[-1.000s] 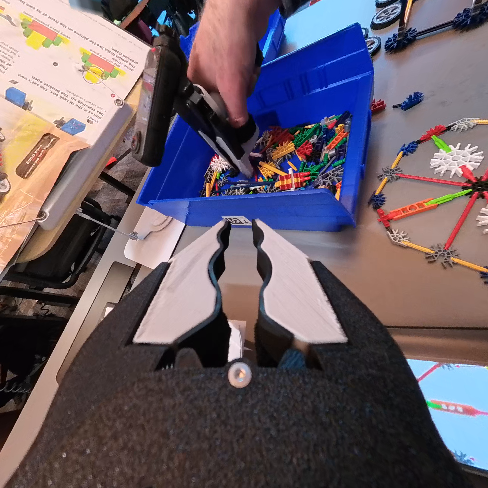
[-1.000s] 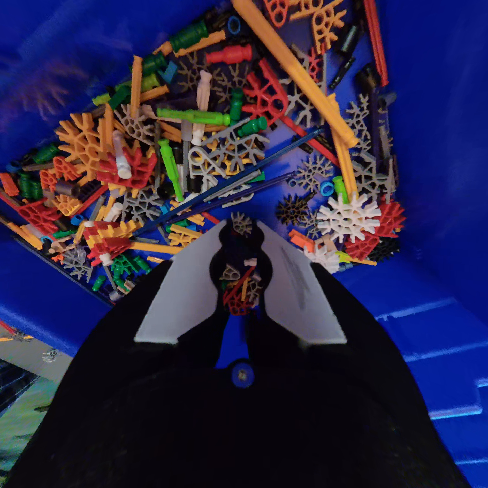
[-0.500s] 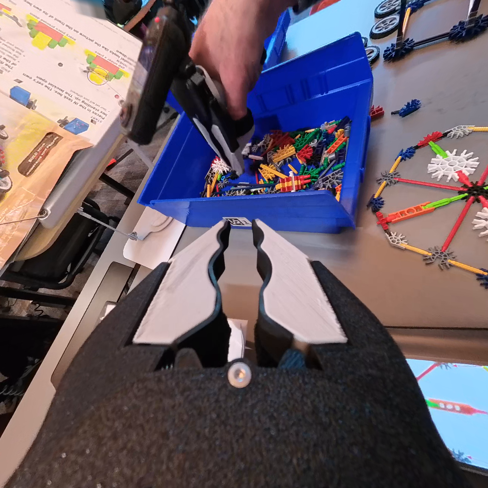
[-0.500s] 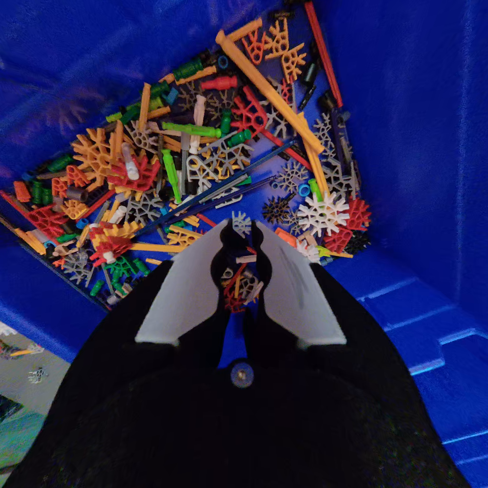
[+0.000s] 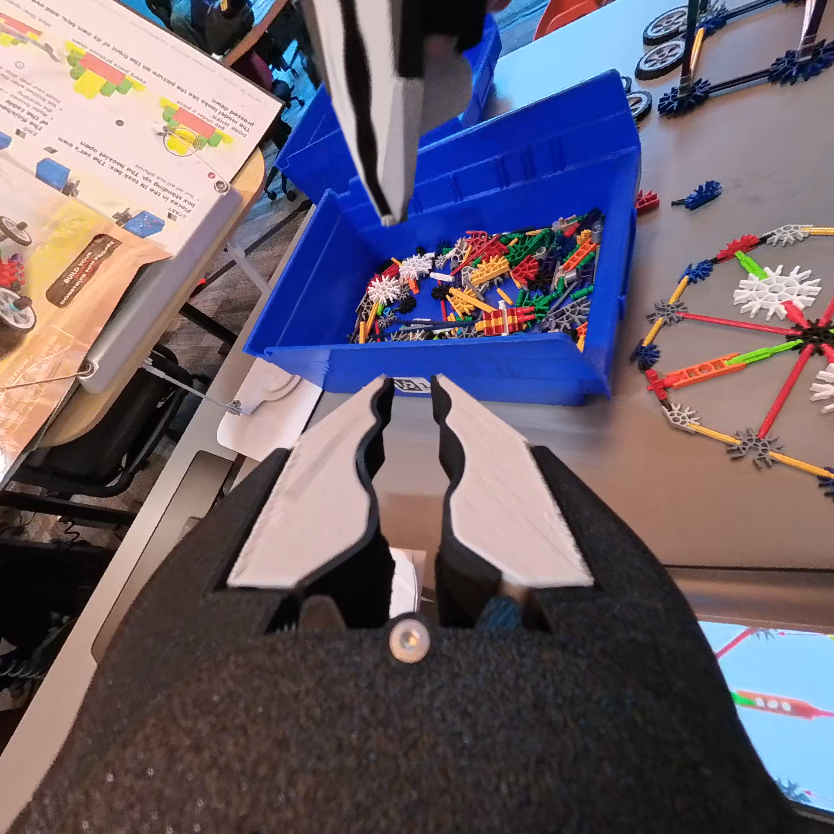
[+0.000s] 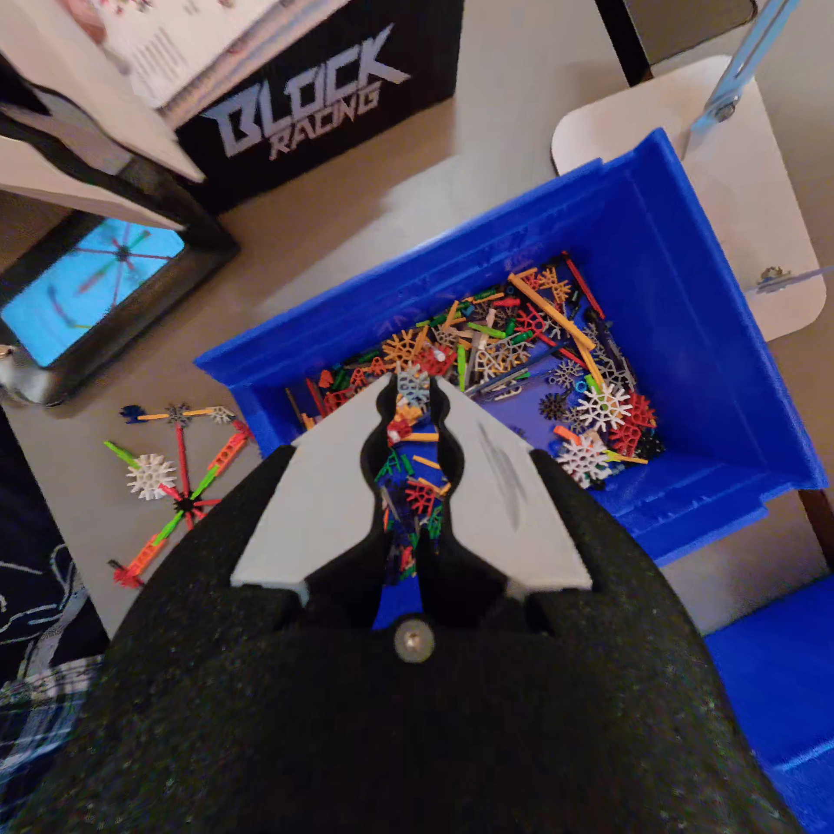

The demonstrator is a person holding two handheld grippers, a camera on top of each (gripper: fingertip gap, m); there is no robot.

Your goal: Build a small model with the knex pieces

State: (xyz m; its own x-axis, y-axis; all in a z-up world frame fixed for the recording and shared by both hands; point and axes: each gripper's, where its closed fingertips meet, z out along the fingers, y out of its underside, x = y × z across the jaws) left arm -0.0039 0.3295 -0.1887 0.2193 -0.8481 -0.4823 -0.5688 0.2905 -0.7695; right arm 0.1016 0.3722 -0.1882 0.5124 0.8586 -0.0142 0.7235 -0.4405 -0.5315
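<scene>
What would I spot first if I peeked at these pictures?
A bright blue bin full of colourful toy building pieces sits mid-table. The right gripper hangs above it, pinching a small grey snowflake piece. Beside the bin lies a half-built spoked wheel.

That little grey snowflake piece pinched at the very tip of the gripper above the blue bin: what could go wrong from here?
1. The grey connector is held only at the fingertips of the right gripper, so it might twist or slip and drop back into the blue bin.
2. The half-built wheel lies loose on the table beside the bin; a swing that way could knock it.
3. The left gripper hangs open and empty near the bin's front wall and could bump it.
</scene>
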